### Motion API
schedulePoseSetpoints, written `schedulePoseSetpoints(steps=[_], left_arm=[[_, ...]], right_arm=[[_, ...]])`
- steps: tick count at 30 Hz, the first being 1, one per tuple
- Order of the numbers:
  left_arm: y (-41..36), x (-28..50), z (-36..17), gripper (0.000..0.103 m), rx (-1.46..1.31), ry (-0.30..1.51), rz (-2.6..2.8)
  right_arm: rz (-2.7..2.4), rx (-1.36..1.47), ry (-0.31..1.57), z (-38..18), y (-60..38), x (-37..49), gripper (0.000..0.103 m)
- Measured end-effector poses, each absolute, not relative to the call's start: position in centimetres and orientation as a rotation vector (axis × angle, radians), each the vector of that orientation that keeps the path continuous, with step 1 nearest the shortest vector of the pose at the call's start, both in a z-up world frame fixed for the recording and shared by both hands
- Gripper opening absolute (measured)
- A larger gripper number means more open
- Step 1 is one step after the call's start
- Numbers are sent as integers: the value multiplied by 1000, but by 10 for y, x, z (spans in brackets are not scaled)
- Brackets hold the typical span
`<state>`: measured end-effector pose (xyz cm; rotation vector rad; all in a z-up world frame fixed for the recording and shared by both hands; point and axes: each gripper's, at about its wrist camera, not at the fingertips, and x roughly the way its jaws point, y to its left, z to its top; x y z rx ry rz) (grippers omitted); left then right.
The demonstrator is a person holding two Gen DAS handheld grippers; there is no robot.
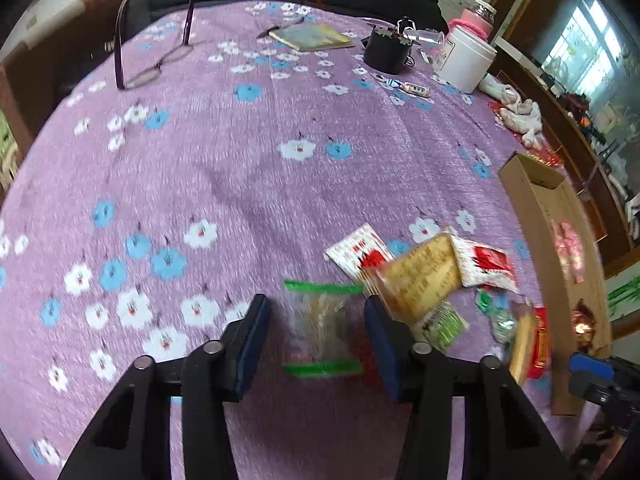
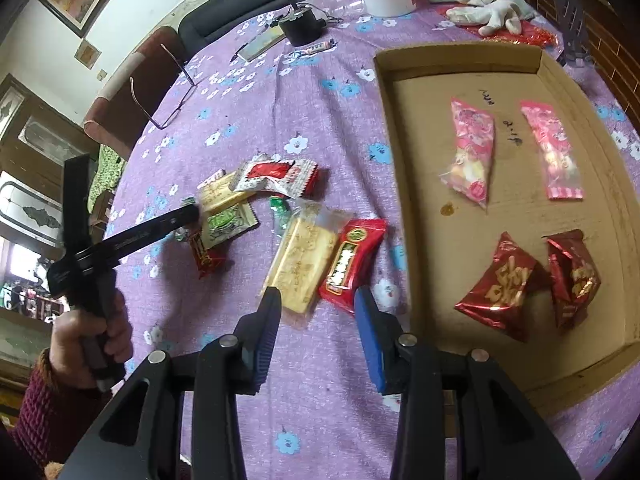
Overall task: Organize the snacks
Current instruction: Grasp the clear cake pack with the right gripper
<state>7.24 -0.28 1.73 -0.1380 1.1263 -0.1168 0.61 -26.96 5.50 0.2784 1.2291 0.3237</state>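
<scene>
1. Left wrist view: the left gripper hangs over a purple flowered cloth, jaws partly open. A clear green-edged packet lies between them, blurred; no pad visibly presses it.
2. Only the right wrist view shows inside the cardboard tray: two pink packets and two dark red pouches.
3. The right gripper is partly open, holding nothing, above a yellow biscuit pack and red bar.
4. It also shows a hand gripping the left tool.
</scene>
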Motion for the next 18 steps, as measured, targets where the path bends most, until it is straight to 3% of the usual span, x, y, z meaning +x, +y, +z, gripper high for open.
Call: schedulePoseSetpoints(steps=[3,16,18], left_arm=[[-7,69,17,33,-68,1107,-97],[5,9,17,33,-55,1107,-95],[6,3,17,33,-51,1108,-92]], right_arm=[[325,303,1249,51,-265,11,41],[263,288,1309,28,-233,37,41],[251,274,1318,25,-227,42,46]])
